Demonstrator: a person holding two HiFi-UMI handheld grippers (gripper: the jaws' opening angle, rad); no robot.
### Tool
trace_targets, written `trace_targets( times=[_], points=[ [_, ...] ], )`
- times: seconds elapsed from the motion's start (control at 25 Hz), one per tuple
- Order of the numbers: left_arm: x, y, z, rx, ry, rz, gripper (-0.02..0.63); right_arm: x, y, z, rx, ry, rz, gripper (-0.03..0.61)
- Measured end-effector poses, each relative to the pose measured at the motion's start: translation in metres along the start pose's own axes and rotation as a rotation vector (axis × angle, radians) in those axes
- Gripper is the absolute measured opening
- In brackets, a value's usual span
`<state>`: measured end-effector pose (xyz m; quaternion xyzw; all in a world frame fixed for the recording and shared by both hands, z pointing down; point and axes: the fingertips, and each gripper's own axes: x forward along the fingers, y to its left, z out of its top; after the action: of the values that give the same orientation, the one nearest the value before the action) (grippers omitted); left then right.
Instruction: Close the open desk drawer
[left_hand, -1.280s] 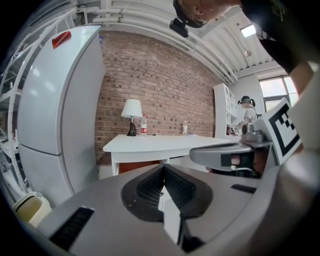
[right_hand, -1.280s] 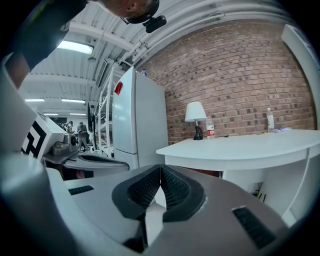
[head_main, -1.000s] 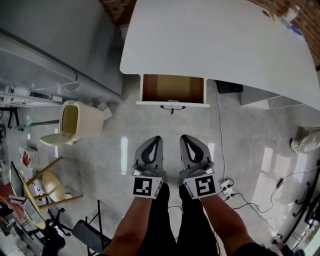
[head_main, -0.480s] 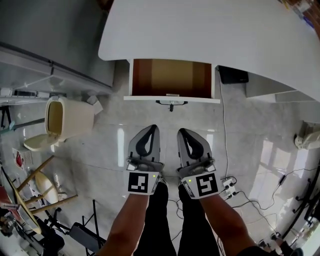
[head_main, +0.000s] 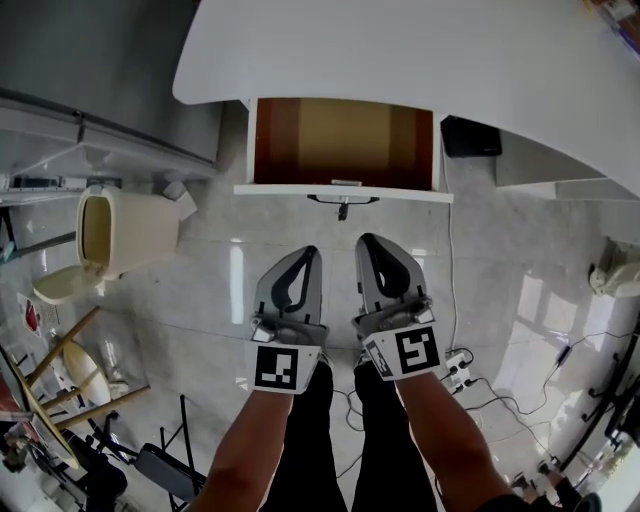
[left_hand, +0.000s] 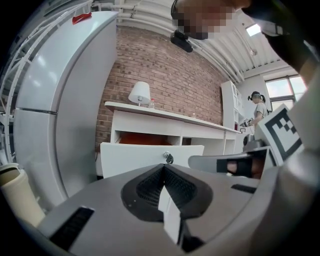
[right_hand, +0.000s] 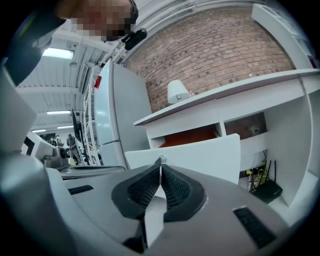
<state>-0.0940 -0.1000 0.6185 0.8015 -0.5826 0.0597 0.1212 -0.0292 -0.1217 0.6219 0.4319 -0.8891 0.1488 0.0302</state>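
The white desk has one drawer pulled out, its brown inside showing and empty. The drawer's white front carries a small dark handle with a key. My left gripper and right gripper hang side by side short of the drawer front, apart from it. Both are shut, jaws together with nothing between them.
A grey cabinet or fridge stands left of the desk. A beige bin with its lid open sits on the tiled floor at left. Wooden stools lie lower left. Cables and a power strip lie right. A lamp stands on the desk.
Both grippers and the head have come nearer the desk; the drawer looks larger and closer. The jaws stayed shut. The drawer has not moved.
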Motion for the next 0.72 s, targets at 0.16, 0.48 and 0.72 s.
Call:
trace_targets(
  times=[0.16, 0.48, 0.72],
  points=[
    [0.004, 0.006, -0.007, -0.007, 0.010, 0.000, 0.008, 0.007, -0.013, -0.010, 0.187, -0.016, -0.004, 0.031],
    [0.006, 0.013, -0.010, -0.004, 0.017, -0.028, 0.008, 0.025, -0.031, -0.031, 0.724, -0.056, 0.007, 0.088],
    [0.007, 0.023, -0.015, -0.006, 0.030, -0.025, 0.008, 0.039, -0.048, -0.047, 0.956, -0.084, -0.050, 0.104]
  ],
)
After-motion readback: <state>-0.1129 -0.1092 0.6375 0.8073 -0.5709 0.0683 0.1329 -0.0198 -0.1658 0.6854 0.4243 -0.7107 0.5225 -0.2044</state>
